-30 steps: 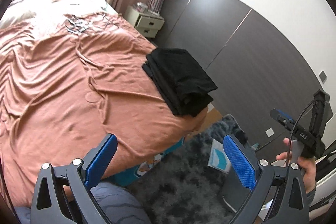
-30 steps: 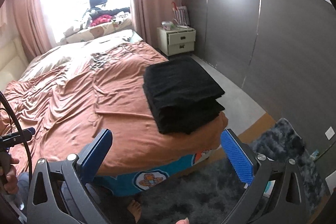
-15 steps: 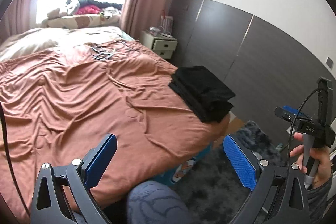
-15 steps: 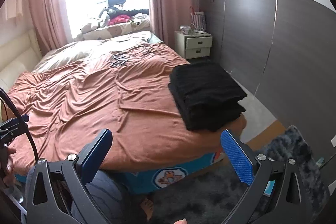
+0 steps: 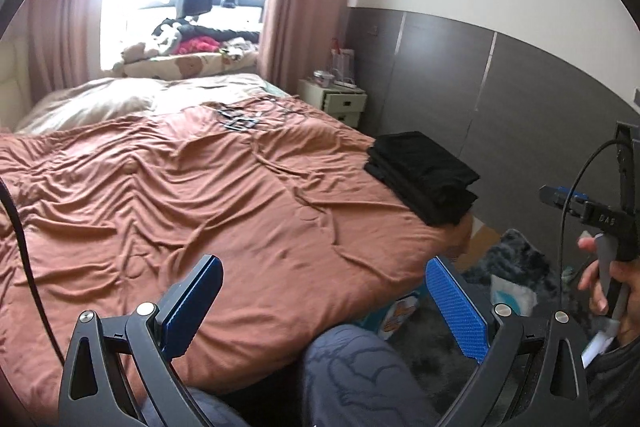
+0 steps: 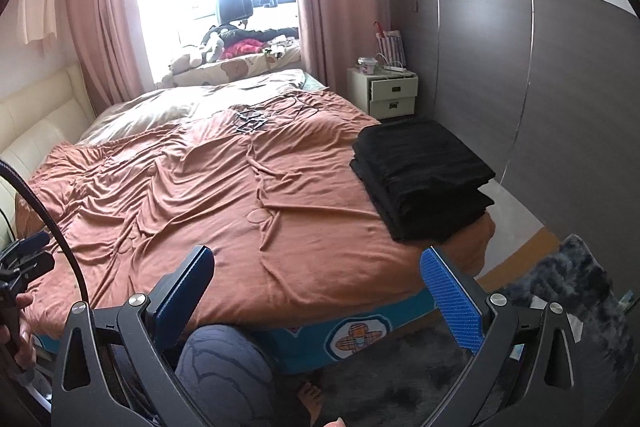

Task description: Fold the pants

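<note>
Bed: one wide bed under a wrinkled rust-brown cotton cover; I held both grippers off its near edge, over my knees.
Pants: one stack of folded black fabric pants, resting on the bed's far right corner. I could not count the garments in the stack; I made out two or three layers.
Bearing: the stack lay ahead and to the right of both grippers, well apart from each; its long axis ran from the near bed edge toward the wall.
Nearer arm: I judged the right one nearer, since the stack sat larger and closer to centre in the right wrist view.
Left gripper: one, blue pads spread wide, nothing between them.
Right gripper: one, likewise released and empty.
Stage: I judged the fold done, with no loose pants visible on the cover.
</note>
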